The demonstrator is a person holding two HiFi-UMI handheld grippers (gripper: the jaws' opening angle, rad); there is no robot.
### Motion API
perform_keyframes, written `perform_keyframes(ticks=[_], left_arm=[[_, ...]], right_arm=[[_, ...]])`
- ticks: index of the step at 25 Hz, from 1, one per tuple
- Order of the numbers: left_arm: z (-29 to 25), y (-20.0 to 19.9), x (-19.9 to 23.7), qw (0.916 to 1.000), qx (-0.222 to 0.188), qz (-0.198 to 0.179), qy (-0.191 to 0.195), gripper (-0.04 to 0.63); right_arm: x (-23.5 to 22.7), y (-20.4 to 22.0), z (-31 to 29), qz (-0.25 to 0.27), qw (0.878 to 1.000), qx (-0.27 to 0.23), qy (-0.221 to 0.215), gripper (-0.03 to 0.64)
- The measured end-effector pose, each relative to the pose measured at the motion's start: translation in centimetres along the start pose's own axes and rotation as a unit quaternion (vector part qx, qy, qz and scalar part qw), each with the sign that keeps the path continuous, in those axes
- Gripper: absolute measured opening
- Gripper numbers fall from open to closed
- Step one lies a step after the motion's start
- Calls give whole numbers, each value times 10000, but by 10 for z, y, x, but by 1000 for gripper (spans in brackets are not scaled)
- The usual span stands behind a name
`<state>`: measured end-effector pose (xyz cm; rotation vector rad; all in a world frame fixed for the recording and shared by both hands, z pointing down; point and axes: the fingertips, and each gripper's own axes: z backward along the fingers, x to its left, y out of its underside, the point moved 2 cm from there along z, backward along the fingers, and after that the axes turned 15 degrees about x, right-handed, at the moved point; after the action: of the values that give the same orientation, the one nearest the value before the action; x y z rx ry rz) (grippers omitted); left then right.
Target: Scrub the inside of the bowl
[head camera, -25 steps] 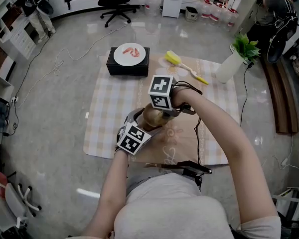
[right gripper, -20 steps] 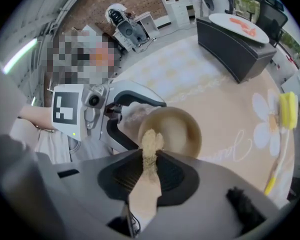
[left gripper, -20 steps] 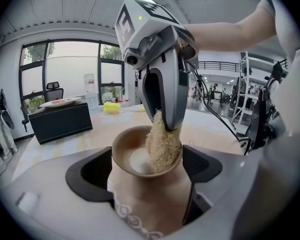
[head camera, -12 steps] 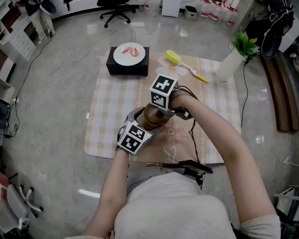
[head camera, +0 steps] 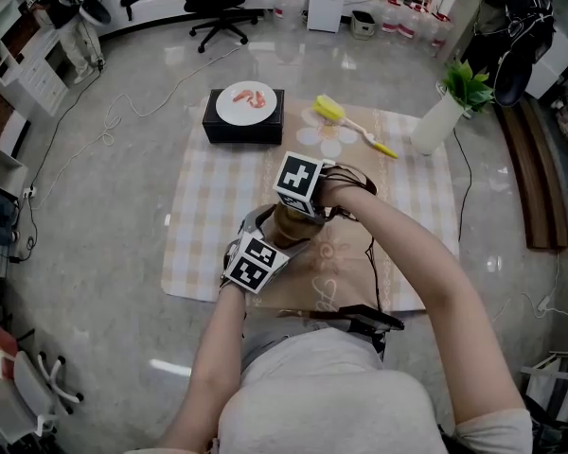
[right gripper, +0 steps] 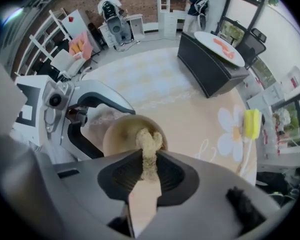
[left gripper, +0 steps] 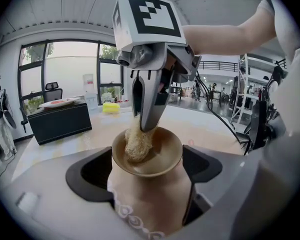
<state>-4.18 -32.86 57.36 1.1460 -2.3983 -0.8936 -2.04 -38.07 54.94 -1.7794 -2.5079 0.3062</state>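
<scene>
My right tool (right gripper: 149,156) clenched the loofah scrubber (right gripper: 149,143), pointing straight down. The bowl (left gripper: 162,156) lay directly beneath, scrubber against its inner wall. My left tool (left gripper: 150,168) clamped the bowl near the table's (head camera: 218,206) near edge.

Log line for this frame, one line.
phase: scrub | left hand-held gripper: shut on bowl | right hand-held gripper: shut on loofah, inside bowl

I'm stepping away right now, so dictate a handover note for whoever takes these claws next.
Left claw: shut on the brown bowl, steadying it over the tablecloth.
Right claw: shut on the fibrous scrubber, pointing down into the bowl, scrubber against its inner wall.
Done: bowl gripped, scrubber inside.
Left: scrub around the whole inside; how clean it is I cannot tell.
</scene>
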Motion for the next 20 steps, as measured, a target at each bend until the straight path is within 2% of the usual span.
perform_keyframes(ticks=[3,8,15,20], left_arm=[[0,-2,0,10000,-24,-16,-1,451],[1,-2,0,10000,-41,-8,-12,451],[1,-3,1,9999,-108,-42,-40,453],[2,-2,0,10000,-86,-22,-38,451]], right_arm=[[2,6,-2,83,9995,312,-44,84],[12,13,-5,43,9979,363,-532,84],[26,14,-9,-274,9906,-124,-1336,84],[28,18,-4,-588,9822,-632,-1668,84]])
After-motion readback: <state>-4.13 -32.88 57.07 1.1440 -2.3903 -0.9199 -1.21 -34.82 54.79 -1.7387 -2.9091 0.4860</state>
